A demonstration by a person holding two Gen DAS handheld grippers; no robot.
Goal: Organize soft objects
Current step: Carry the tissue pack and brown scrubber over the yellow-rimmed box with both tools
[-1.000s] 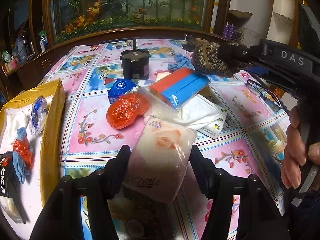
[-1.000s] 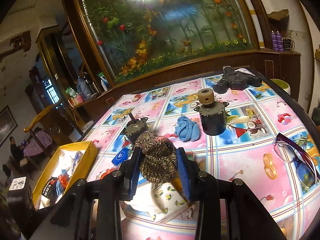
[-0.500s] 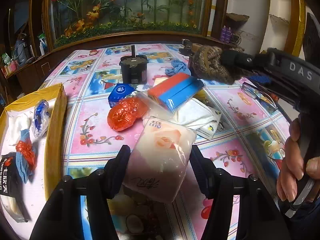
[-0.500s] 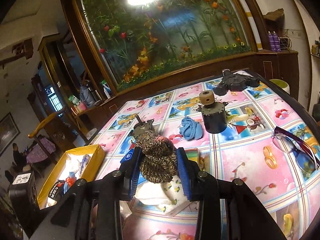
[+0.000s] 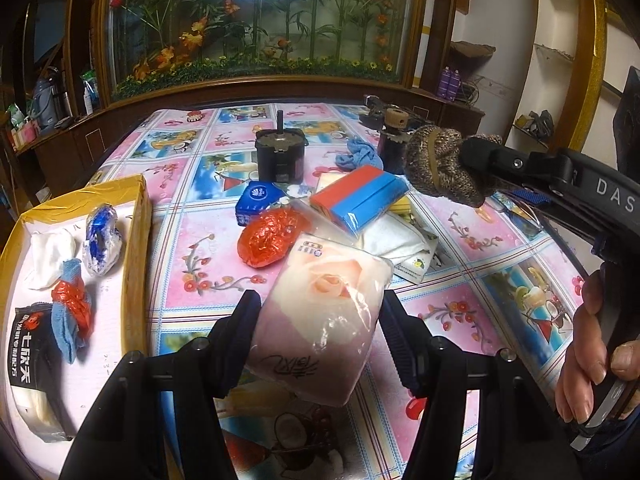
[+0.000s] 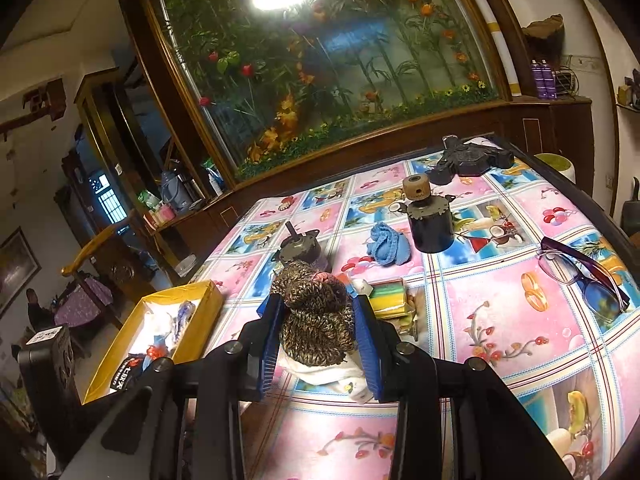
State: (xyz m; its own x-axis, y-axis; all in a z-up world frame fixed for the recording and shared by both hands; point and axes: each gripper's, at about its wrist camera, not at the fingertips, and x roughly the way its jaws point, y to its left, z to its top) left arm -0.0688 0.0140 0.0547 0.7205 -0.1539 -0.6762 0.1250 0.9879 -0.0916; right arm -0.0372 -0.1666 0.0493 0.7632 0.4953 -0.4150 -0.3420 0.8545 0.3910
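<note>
My left gripper (image 5: 320, 320) pinches the rose-printed plastic tissue pack (image 5: 324, 312), my right gripper (image 6: 318, 320) the brown knitted bundle (image 6: 316, 316), both lifted clear for the yellow cardboard box (image 5: 134, 256).

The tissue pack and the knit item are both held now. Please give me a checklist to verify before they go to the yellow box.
1. Left gripper shut on tissue pack: ok.
2. Right gripper shut on knit item: ok.
3. Both items lifted off the table: ok for the knit item; tissue pack cannot tell.
4. Free space in yellow box: ok, white floor shows near its right wall.
5. Path to box free: ok, the red bag lies further back.
6. Grippers apart: ok.
</note>
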